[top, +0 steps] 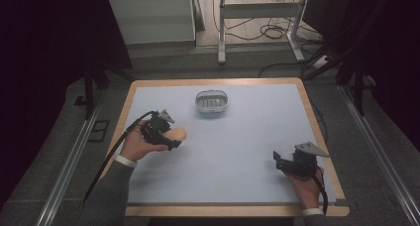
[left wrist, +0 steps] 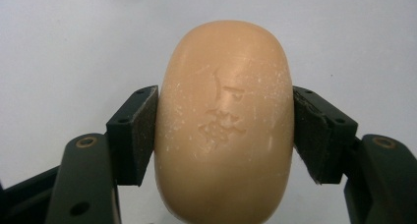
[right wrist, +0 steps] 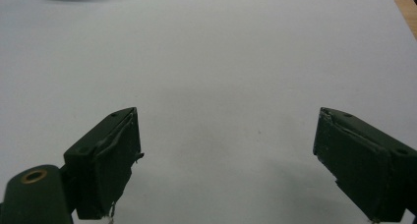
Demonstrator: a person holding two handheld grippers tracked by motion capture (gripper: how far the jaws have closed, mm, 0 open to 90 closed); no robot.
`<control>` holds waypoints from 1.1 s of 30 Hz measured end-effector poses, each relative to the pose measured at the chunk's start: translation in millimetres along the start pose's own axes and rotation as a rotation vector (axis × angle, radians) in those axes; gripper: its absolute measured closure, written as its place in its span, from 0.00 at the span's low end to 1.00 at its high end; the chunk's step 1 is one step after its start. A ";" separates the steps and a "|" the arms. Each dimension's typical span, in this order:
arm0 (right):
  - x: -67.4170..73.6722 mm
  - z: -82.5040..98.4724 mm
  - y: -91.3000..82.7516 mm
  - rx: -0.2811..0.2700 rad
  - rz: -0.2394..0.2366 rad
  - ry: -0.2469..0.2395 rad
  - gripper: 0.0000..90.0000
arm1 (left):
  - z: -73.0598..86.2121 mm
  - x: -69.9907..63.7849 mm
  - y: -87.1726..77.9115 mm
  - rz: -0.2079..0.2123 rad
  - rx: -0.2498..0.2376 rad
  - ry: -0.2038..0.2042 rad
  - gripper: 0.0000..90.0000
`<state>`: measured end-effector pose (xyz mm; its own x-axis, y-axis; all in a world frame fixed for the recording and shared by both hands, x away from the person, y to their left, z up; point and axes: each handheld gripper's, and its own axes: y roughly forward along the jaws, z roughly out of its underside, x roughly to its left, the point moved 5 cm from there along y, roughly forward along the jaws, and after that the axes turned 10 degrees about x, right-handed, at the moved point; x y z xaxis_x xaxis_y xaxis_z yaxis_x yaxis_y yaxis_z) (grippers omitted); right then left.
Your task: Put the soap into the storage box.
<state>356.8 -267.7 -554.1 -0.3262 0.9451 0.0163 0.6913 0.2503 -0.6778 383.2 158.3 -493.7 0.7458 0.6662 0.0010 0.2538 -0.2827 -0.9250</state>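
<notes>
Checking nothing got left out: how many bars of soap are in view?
1. The soap bar is clamped in the left gripper, at the mat's left; the soap dish looks empty.

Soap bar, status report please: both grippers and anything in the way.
Left gripper shut on soap bar. Right gripper open, empty. Soap dish ahead, path clear.

Dim, dark surroundings frame an evenly lit table (top: 247, 151); soft shadows, slightly blurry close-up gripper views.
</notes>
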 end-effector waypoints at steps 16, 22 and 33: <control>-0.1 0.0 0.0 0.000 -0.001 0.000 0.12 | -16.3 -0.8 1.0 0.006 -0.008 0.014 0.36; -0.4 0.0 0.4 0.001 -0.002 0.002 0.12 | -20.6 -1.8 2.1 0.004 -0.007 0.023 0.36; -0.3 0.0 0.2 0.002 -0.002 0.001 0.12 | -29.0 1.1 0.3 -0.007 -0.009 0.030 0.36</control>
<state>357.0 -268.0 -554.3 -0.3267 0.9449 0.0186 0.6896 0.2518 -0.6790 402.0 138.9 -483.0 0.7620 0.6473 0.0184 0.2642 -0.2848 -0.9215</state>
